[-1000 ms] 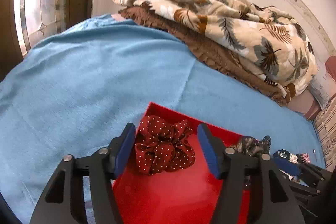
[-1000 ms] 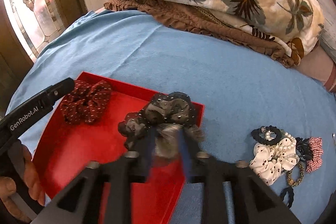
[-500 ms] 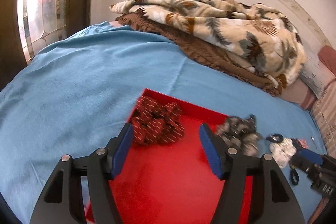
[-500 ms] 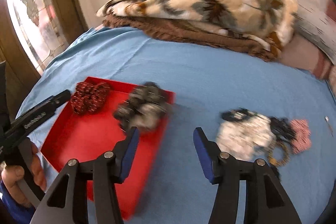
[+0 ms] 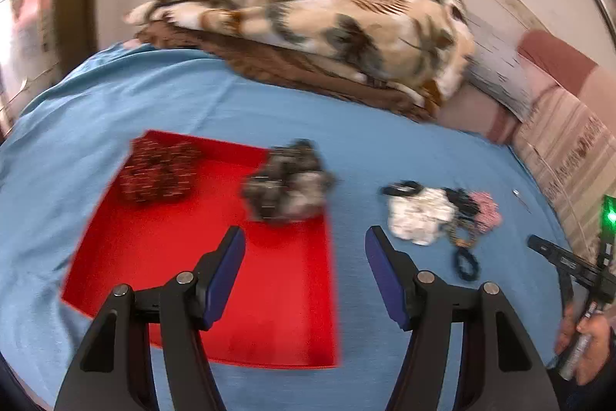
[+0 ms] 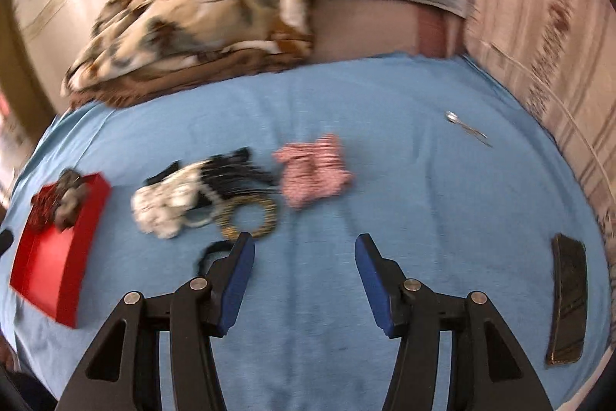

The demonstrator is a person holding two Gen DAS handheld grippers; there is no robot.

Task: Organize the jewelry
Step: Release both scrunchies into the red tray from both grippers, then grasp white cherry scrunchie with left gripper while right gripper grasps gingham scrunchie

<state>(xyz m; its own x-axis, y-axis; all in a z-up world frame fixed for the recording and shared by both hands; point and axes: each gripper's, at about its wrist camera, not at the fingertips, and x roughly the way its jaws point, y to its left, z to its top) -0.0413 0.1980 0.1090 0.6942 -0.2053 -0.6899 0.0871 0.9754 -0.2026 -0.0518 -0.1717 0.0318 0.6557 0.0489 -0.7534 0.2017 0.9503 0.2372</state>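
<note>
A: Standing wide and empty, both sets of jaws are hovering: right gripper (image 6: 304, 266) near the pile, left gripper (image 5: 304, 259) over the red tray's (image 5: 277, 314) edge.

B: The pink scrunchie (image 6: 312, 172) is lying just beyond. Being soft, light fabric, it is probably best pinched across its bunched middle.

Black grippers (image 5: 304, 272), seemingly blue-padded fingers (image 6: 240, 272).

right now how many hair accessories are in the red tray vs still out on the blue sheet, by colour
In the red tray:
dark red dotted scrunchie: 1
grey-black sheer scrunchie: 1
On the blue bed sheet:
white spotted scrunchie: 1
pink checked scrunchie: 1
gold-brown beaded ring: 1
Black ties: blurred, cannot count
Total countable: 5
</note>
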